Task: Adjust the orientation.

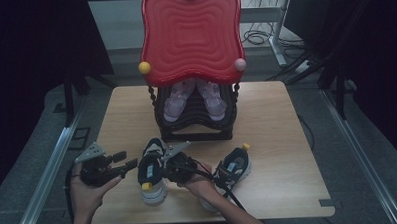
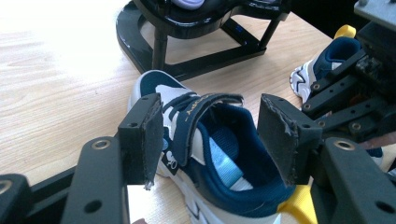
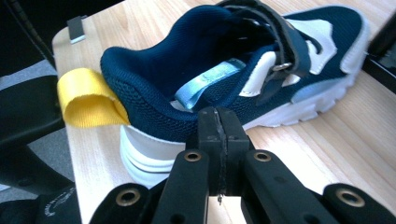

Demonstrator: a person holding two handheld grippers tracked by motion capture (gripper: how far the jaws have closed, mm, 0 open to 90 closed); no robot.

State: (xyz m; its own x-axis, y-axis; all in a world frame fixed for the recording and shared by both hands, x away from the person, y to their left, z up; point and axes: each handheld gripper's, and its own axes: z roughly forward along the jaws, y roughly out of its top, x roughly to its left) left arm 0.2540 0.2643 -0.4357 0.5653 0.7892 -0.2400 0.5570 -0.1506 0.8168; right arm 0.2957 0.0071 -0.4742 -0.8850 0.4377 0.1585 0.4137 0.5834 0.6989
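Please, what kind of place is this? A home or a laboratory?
Probably a laboratory or recording room, not a home. A wooden table stands alone with dark curtains around it, loose cables lie on the floor behind, and metal rails run along the sides.

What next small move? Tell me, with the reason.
Probably ease the left gripper forward until its open jaws straddle the navy sneaker's collar. They stand wide, lined up on the shoe but short of it, while the shut right gripper sits at the shoe's other side, perhaps steadying it.
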